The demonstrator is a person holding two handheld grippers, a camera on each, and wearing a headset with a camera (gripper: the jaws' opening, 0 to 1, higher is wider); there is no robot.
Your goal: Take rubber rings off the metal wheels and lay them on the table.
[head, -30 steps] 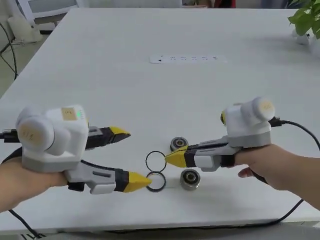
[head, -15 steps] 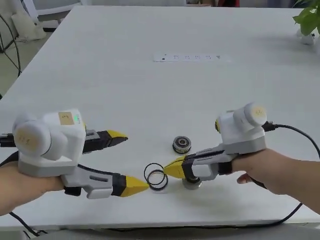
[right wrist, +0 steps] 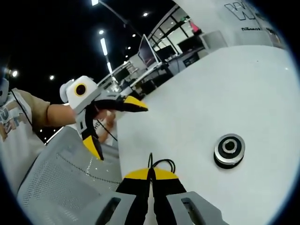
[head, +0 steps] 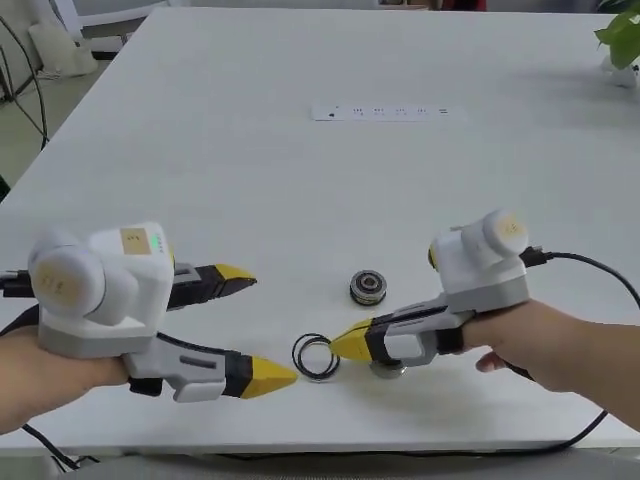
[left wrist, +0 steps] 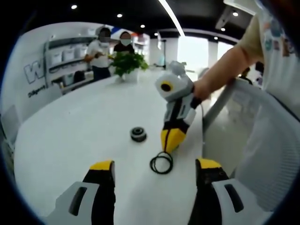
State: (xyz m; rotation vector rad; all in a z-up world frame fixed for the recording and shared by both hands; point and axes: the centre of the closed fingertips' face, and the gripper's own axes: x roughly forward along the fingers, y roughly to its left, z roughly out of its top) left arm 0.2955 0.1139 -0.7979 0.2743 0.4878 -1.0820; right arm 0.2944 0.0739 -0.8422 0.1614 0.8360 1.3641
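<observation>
Two thin black rubber rings (head: pixel 315 356) lie overlapping on the white table (head: pixel 300 190). They lie just past my jaws in the left gripper view (left wrist: pixel 161 163) and the right gripper view (right wrist: pixel 162 163). My right gripper (head: pixel 345 345) is shut, its yellow tip at the rings' right edge. Under its body sits a metal wheel (head: pixel 386 369), mostly covered. A second metal wheel (head: pixel 368 286) stands bare a little farther back (left wrist: pixel 138 134) (right wrist: pixel 229 149). My left gripper (head: pixel 255 325) is open, left of the rings and aimed at them.
A white power strip (head: pixel 380 112) lies at the table's far middle. A potted plant (head: pixel 622 35) stands at the far right corner. A black cable (head: pixel 590 265) trails from the right gripper. The table's front edge runs just below both grippers.
The two rings lay apart a second ago and now overlap. My right gripper has come nearer and lower, covering the near wheel. The left gripper has stayed open in much the same place.
</observation>
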